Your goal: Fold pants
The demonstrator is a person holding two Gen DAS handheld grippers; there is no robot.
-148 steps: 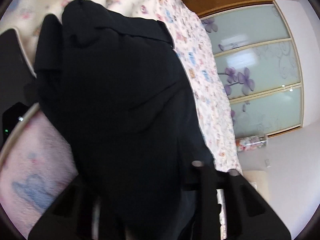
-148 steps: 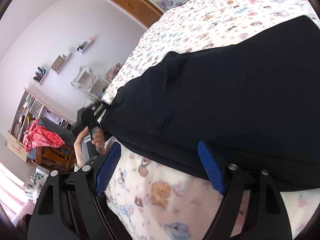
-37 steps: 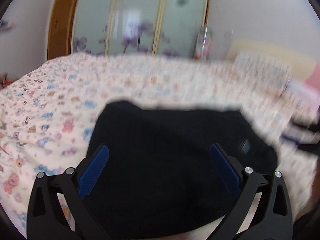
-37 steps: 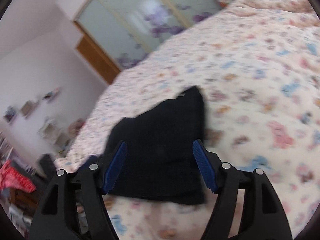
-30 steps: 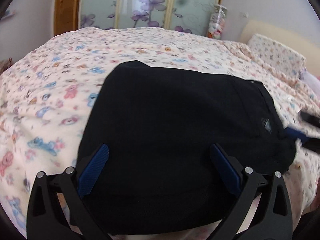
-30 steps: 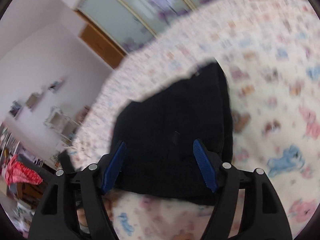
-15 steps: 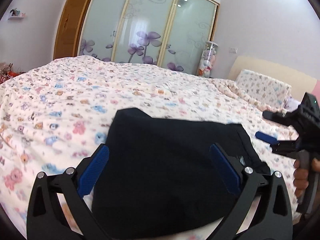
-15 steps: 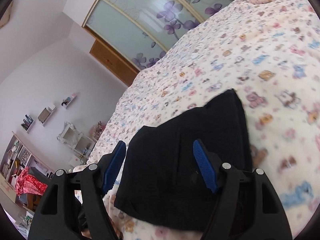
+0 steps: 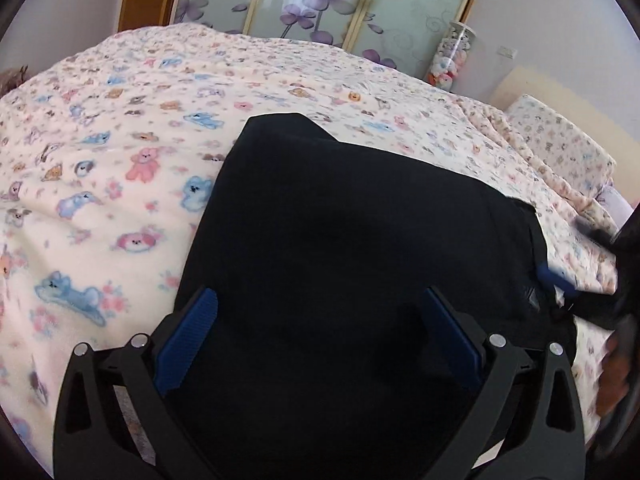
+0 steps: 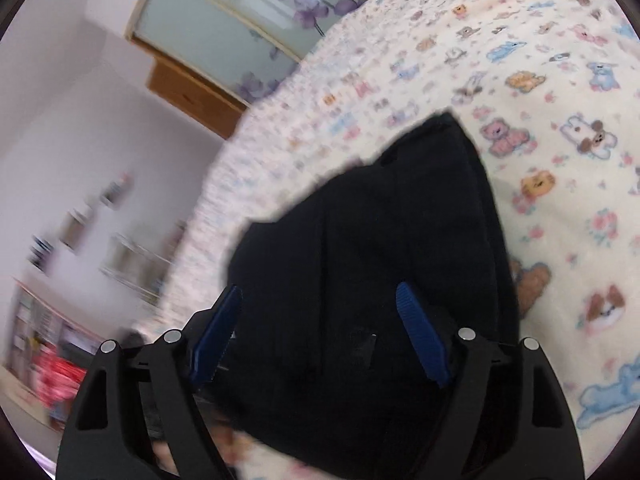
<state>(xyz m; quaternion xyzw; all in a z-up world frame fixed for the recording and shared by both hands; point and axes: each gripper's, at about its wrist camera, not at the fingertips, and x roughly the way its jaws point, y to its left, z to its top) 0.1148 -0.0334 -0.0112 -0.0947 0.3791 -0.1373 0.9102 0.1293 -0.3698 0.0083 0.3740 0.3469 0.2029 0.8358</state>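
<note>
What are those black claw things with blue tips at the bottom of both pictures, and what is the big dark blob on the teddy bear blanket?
A person holds a grabbing tool in each hand, and each tool carries a small camera that looks out along its two fingers. One picture comes from the left tool, the other from the right tool. The blue tips are grip pads. The blob is a pair of black pants, folded up and lying on the blanket of a bed. Both tools are open above the pants and hold nothing. The right one's jaws have just been opening.
</note>
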